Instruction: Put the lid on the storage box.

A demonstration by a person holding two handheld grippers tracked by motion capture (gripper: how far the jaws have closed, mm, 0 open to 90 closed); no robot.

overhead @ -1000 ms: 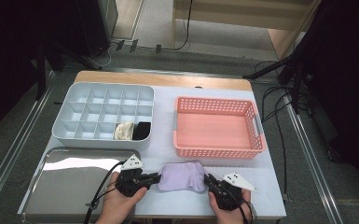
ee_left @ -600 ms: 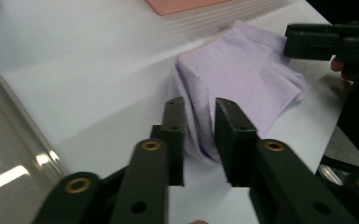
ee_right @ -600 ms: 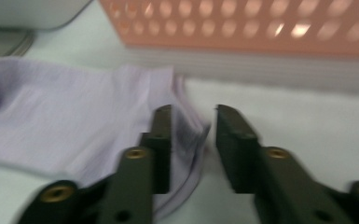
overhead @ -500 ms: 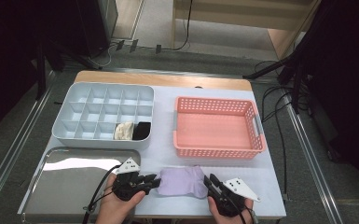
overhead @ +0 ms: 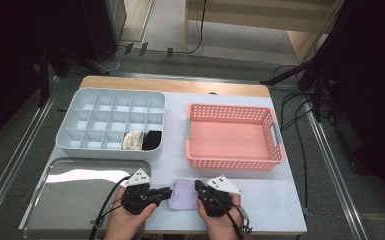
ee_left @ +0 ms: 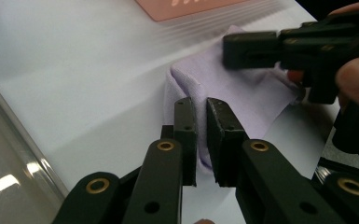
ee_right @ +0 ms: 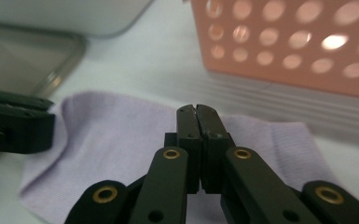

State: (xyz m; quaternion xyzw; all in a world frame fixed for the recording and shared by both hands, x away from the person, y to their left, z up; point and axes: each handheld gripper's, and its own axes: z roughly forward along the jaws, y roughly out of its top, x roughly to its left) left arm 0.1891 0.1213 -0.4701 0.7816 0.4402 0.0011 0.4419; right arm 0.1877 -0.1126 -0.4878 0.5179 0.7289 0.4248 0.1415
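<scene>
Lilac cloth [overhead: 182,194] lies flat at the table's near edge, between the two grippers, just right of the steel tray [overhead: 75,195].

Change since a second ago: the cloth was a longer, looser shape; now it is shorter and squarer, its left part doubled over. Right gripper [overhead: 200,188] has slid inward across the cloth, toward the left one. Reads as a fold in progress, one pass about done.

Left gripper [ee_left: 200,109]: jaws have just been closing, a narrow slit left between them; the cloth's folded left edge sits in that slit, so a pinch on the cloth. Right gripper, in its own view [ee_right: 196,112]: jaws have just closed, clenched tip to tip above the cloth; no fabric seen caught between them, so likely pressing or smoothing, not gripping.

Room: cloth is near the table's front edge, little margin toward the person. Pink basket [overhead: 232,136] stands just behind, empty. Grey divider box [overhead: 111,120] at back left, with a cream roll [overhead: 132,140] and a black roll [overhead: 152,140] in its near-right cells; other cells open. Bare table to the right of the right hand.
</scene>
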